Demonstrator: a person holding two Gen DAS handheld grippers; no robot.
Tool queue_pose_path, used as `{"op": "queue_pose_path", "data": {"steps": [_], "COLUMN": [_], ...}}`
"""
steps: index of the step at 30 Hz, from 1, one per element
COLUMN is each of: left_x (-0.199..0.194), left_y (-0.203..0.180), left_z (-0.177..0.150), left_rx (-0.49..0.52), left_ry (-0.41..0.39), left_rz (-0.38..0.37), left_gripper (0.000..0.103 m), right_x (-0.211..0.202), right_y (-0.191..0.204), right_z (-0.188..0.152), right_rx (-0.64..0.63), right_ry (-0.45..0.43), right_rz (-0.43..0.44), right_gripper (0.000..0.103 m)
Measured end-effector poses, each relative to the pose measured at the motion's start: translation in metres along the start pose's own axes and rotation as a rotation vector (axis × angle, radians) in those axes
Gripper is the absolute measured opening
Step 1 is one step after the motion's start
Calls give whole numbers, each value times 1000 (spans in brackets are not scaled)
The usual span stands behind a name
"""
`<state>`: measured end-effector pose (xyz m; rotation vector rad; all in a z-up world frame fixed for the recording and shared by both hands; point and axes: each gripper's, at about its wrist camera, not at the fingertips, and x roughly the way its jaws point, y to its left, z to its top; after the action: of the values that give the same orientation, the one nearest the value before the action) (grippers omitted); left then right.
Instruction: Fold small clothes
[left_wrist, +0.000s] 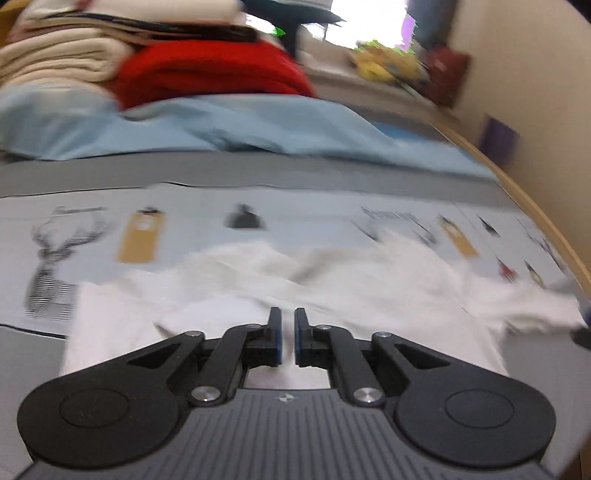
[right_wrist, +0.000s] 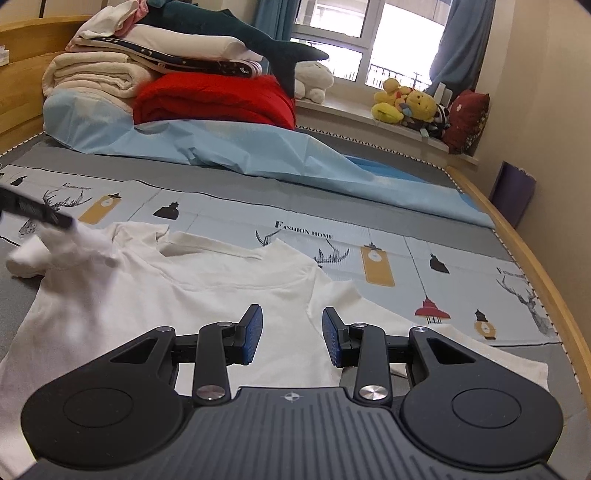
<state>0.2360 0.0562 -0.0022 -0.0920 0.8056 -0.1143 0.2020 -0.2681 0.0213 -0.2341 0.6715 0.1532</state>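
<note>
A white T-shirt (right_wrist: 207, 288) lies spread front-up on the printed bed cover (right_wrist: 229, 221), collar toward the far side. My right gripper (right_wrist: 291, 314) hovers open just above the shirt's right shoulder area, with nothing between its blue pads. My left gripper (right_wrist: 62, 220) comes in from the left edge, blurred, and a raised, blurred fold of the shirt's left sleeve (right_wrist: 88, 242) sits right at its tip. In the left wrist view my left gripper (left_wrist: 288, 314) shows only a narrow gap, no cloth visibly pinched, above the white T-shirt (left_wrist: 369, 288). That view is smeared by motion.
Folded cream blankets (right_wrist: 92, 77) and a red blanket (right_wrist: 214, 96) are stacked at the bed's far end on a light blue sheet (right_wrist: 258, 155). Plush toys (right_wrist: 406, 103) sit on the window sill. The wooden bed rail (right_wrist: 535, 266) curves along the right, with a purple bag (right_wrist: 513, 195) beyond.
</note>
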Motion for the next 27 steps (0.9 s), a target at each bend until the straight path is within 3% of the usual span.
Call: {"op": "queue_pose_path", "data": {"steps": [1, 3, 7, 11, 12, 14, 17, 21, 27], "left_x": [-2, -13, -45, -81, -86, -91, -75, -60, -36], "left_y": [-9, -14, 5, 51, 64, 93, 129, 144, 137], "left_z": [-1, -1, 3, 7, 3, -13, -30, -30, -29], "left_rx": [16, 4, -87, -160, -200, -298, -418, -404, -394], "left_ry": [-5, -30, -44, -46, -55, -64, 82, 116, 185], "left_rz": [-5, -14, 15, 159, 181, 217, 310, 408, 410], "left_gripper": [24, 31, 31, 31, 31, 31, 30, 30, 31], "right_x": [1, 1, -1, -1, -1, 0, 9, 27, 68], "right_y": [-1, -4, -8, -2, -1, 4, 16, 44, 118], "right_z": [-1, -1, -1, 1, 3, 7, 14, 28, 32], "right_rx": [4, 11, 35, 48, 62, 96, 119, 124, 8], "right_ry": [5, 10, -9, -26, -35, -48, -44, -28, 40], "right_rz": [2, 9, 31, 59, 72, 112, 166, 280, 392], "right_gripper": [37, 37, 37, 36, 35, 21, 19, 19, 22]}}
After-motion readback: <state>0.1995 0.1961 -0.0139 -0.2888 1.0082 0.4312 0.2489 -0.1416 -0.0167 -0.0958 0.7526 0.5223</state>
